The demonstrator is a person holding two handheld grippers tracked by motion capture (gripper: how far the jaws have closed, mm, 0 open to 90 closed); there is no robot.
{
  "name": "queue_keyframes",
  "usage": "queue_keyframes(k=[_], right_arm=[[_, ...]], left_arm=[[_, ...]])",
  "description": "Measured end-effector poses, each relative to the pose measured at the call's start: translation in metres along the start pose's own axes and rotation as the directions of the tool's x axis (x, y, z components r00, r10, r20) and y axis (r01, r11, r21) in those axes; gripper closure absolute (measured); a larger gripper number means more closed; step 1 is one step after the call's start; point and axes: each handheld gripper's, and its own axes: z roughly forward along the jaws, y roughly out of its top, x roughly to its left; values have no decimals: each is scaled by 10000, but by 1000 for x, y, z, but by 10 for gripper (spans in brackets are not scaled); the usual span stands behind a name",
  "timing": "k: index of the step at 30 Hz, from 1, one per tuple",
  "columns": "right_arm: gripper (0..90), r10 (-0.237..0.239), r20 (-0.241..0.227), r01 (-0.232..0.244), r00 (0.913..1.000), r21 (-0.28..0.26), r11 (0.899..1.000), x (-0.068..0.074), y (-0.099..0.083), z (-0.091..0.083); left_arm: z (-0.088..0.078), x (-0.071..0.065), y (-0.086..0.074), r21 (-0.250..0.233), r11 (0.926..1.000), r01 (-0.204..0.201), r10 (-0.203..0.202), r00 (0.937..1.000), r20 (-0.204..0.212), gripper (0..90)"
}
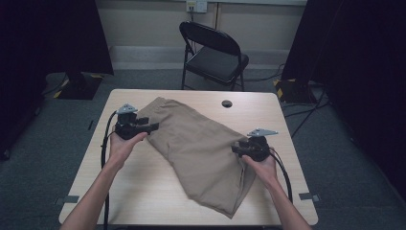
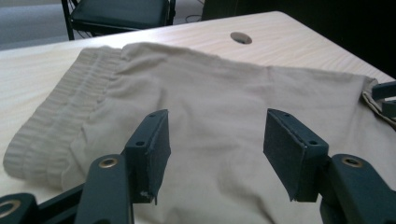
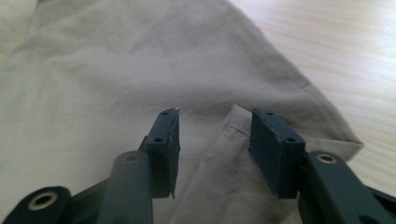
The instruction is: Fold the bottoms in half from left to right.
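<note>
both grippers hang over the tan trousers (image 1: 201, 148) spread across the table (image 1: 143, 191). left gripper (image 2: 215, 140) gapes wide, gripping nothing; right gripper (image 3: 215, 140) stands half apart astride a hem fold, unpinched.

Lab, black curtains (image 1: 52, 33) (floor tape (image 1: 288, 87))

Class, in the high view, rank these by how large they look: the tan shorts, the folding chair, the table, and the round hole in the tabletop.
1. table
2. tan shorts
3. folding chair, though it stands farther from the camera, so this is unsure
4. round hole
</note>
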Motion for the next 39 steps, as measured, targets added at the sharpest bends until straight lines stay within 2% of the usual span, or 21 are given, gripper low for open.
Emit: queue_keyframes(k=[3,5,8,9,10,12,16,22,23,24,26,28,30,31,32,33,34,35,36,38,39], right_arm=[[510,-71,560,44,9984,489,9988,-2,-5,12],[537,-195,822,127,9964,820,9965,-5,-10,18],[695,-470,1347,354,9898,871,9956,-5,-14,18],[784,-642,1603,507,9850,868,9949,-4,-14,16],[813,-804,1809,661,9802,834,9943,-3,-15,15],[836,-619,1777,520,9821,595,9969,-4,-15,8],[842,-401,1785,391,9831,94,9992,-6,-11,-15],[848,-85,2008,122,9796,-172,9998,-16,-25,-49],[833,62,2252,-27,9743,-160,9999,-23,-31,-57],[833,62,2252,-27,9743,-160,9999,-23,-31,-57],[834,115,2642,-131,9644,42,9999,-30,-36,-63],[819,370,2698,-389,9622,17,9992,-36,-39,-67],[753,385,2990,-375,9535,-92,9993,-38,-39,-71],[727,504,3210,-436,9457,-282,9986,-39,-38,-74],[722,572,3230,-462,9447,-416,9981,-40,-38,-76],[697,669,3355,-486,9397,-629,9968,-41,-36,-79],[659,763,3562,-547,9313,-706,9960,-43,-35,-80],[657,897,3464,-655,9338,-810,9946,-44,-33,-80],[652,908,3245,-642,9415,-918,9937,-44,-32,-80],[632,731,2604,-495,9627,-961,9941,-41,-30,-75],[620,594,2444,-401,9679,-830,9957,-39,-29,-71]], left_arm=[[-1,4,-11,80,9998,206,-206,9998,-49,405],[-1,6,-15,310,9993,215,-211,9997,-132,405],[-2,8,-16,280,9991,332,-327,9993,-183,403],[-2,9,-16,249,9990,364,-359,9992,-197,403],[-2,8,-16,247,9990,376,-371,9991,-201,404],[0,5,-16,315,9991,298,-295,9995,-112,403],[0,0,-15,487,9988,-1,1,10000,-10,404],[5,-2,-15,553,9985,48,-47,10000,-25,404],[6,-2,-15,574,9983,44,-42,10000,-34,403],[7,-3,-15,520,9986,102,-100,9999,-51,403],[8,-2,-15,543,9985,96,-95,10000,-21,404],[9,-1,-16,529,9983,257,-258,9997,13,404],[9,0,-16,590,9980,244,-239,9997,-88,404],[8,0,-16,587,9979,259,-254,9996,-94,404],[8,0,-16,571,9980,260,-257,9996,-69,404],[8,-1,-16,579,9981,214,-211,9998,-69,404],[8,-1,-16,564,9982,219,-216,9997,-59,404],[8,-2,-15,591,9981,184,-182,9998,-45,404],[9,-2,-16,600,9981,172,-171,9999,-24,404],[10,-4,-16,625,9980,133,-133,9999,-10,404],[11,-4,-17,601,9980,182,-185,9998,43,405]])
